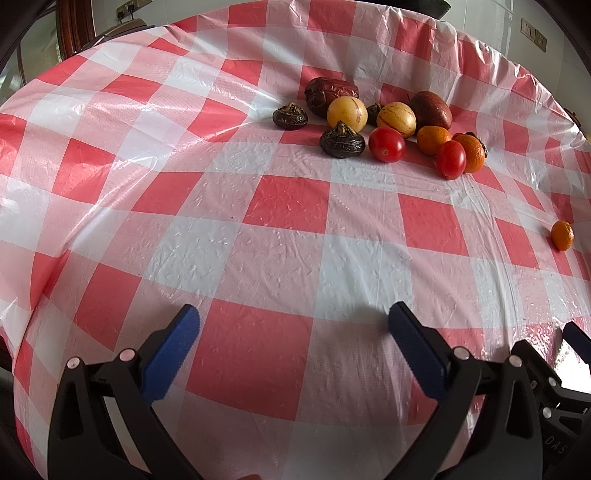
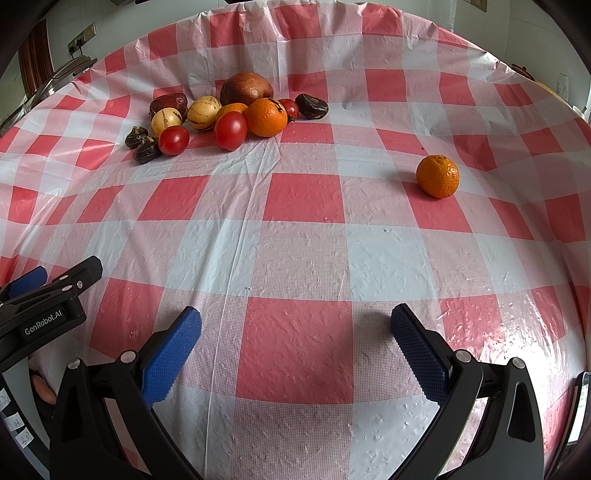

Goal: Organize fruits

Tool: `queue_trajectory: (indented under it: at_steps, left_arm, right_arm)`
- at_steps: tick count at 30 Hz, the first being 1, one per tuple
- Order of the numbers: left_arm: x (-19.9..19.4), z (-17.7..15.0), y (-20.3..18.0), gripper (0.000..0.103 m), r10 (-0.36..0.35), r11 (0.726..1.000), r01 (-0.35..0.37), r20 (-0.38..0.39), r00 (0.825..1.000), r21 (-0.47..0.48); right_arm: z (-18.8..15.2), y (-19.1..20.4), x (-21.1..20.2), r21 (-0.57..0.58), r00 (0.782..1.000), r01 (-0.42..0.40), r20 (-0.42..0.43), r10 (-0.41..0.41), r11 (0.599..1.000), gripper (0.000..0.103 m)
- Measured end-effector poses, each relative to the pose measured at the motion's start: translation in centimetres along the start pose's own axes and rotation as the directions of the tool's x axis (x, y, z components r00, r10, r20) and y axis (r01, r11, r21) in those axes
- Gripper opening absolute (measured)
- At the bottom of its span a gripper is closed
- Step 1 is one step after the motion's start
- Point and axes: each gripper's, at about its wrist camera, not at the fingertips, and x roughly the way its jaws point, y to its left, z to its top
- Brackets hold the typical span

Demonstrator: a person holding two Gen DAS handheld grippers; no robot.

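Note:
A pile of fruit lies at the far side of the table: red tomatoes (image 1: 386, 144) (image 2: 229, 130), tangerines (image 1: 432, 139) (image 2: 266, 117), yellow striped melons (image 1: 347, 113) (image 2: 204, 112), dark water chestnuts (image 1: 342, 140) (image 2: 146, 152), a wrinkled red date (image 1: 331, 91) (image 2: 168, 102) and a dark red fruit (image 1: 430, 108) (image 2: 246, 88). One tangerine (image 2: 438, 176) lies apart at the right; it also shows in the left wrist view (image 1: 562, 235). My left gripper (image 1: 293, 325) is open and empty near the front edge. My right gripper (image 2: 295, 325) is open and empty, beside it.
A red and white checked plastic cloth (image 1: 288, 206) (image 2: 303, 206) covers the table. The left gripper's body (image 2: 40, 295) shows at the left edge of the right wrist view. Wall sockets (image 1: 533, 34) are behind the table.

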Motion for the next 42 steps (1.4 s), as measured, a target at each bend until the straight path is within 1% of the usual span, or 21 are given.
queue_trajectory:
  at_steps: [4, 12, 15, 16, 21, 22, 25, 28, 31, 35, 36, 38, 39, 40, 42]
  left_arm:
    - [0.0, 0.0, 0.0, 0.102, 0.0, 1.0, 0.0, 0.0, 1.0, 0.0]
    - [0.0, 0.0, 0.0, 0.102, 0.0, 1.0, 0.0, 0.0, 1.0, 0.0]
    - [0.0, 0.0, 0.0, 0.102, 0.0, 1.0, 0.0, 0.0, 1.0, 0.0]
    - [0.0, 0.0, 0.0, 0.102, 0.0, 1.0, 0.0, -0.002, 1.0, 0.001]
    - [0.0, -0.1, -0.1, 0.102, -0.005, 1.0, 0.005, -0.011, 1.0, 0.008]
    - [0.1, -0.1, -0.1, 0.102, -0.007, 1.0, 0.007, -0.013, 1.0, 0.009]
    - [0.0, 0.2, 0.2, 0.102, -0.013, 1.0, 0.013, -0.017, 1.0, 0.013]
    - [-0.1, 0.2, 0.3, 0.102, -0.014, 1.0, 0.014, -0.018, 1.0, 0.015]
    - [-0.1, 0.2, 0.3, 0.102, -0.013, 1.0, 0.014, -0.017, 1.0, 0.013]
    - [0.3, 0.4, 0.1, 0.102, -0.01, 1.0, 0.01, -0.015, 1.0, 0.01]
    - [0.3, 0.4, 0.1, 0.102, -0.007, 1.0, 0.007, -0.014, 1.0, 0.008]
    - [0.3, 0.4, 0.1, 0.102, -0.003, 1.0, 0.003, -0.012, 1.0, 0.005]
    - [0.3, 0.4, 0.0, 0.102, -0.001, 1.0, 0.001, -0.011, 1.0, 0.003]
    - [0.3, 0.3, 0.0, 0.102, 0.0, 1.0, 0.0, -0.01, 1.0, 0.001]
    - [0.2, 0.3, 0.0, 0.102, 0.0, 1.0, 0.0, -0.01, 1.0, 0.001]
  right_arm:
    - [-0.1, 0.0, 0.0, -0.004, 1.0, -0.004, -0.001, 0.004, 1.0, 0.099]
    - [0.1, -0.4, -0.2, -0.053, 0.999, -0.036, -0.021, 0.035, 0.998, 0.099]
    - [0.2, -1.7, -0.6, 0.001, 0.997, -0.076, -0.013, 0.077, 0.997, 0.099]
    - [0.3, -2.3, -0.8, 0.025, 0.997, -0.075, -0.005, 0.075, 0.997, 0.099]
    - [1.5, -6.1, -1.3, 0.077, 0.999, 0.017, 0.047, -0.02, 0.997, 0.099]
    - [1.7, -6.9, -1.2, 0.09, 0.999, 0.018, 0.047, -0.022, 0.996, 0.099]
    - [2.5, -10.2, -0.3, 0.169, 1.0, -0.003, 0.026, -0.001, 0.986, 0.099]
    - [3.5, -12.8, 0.5, 0.24, 0.999, -0.036, 0.029, 0.03, 0.97, 0.099]
    - [4.8, -13.9, 1.5, 0.255, 0.998, -0.054, 0.04, 0.045, 0.965, 0.098]
    - [6.8, -14.0, 3.2, 0.25, 0.998, -0.055, 0.032, 0.048, 0.967, 0.089]
    - [7.4, -13.7, 3.7, 0.236, 0.999, -0.046, 0.03, 0.04, 0.971, 0.086]
    - [8.2, -13.2, 4.3, 0.204, 0.999, -0.039, 0.024, 0.035, 0.978, 0.078]
    - [8.5, -12.9, 4.5, 0.188, 0.999, -0.033, 0.024, 0.029, 0.982, 0.076]
    - [8.8, -12.4, 4.8, 0.17, 1.0, -0.017, 0.023, 0.013, 0.985, 0.072]
    - [9.2, -11.7, 5.2, 0.136, 1.0, 0.011, 0.022, -0.014, 0.991, 0.059]
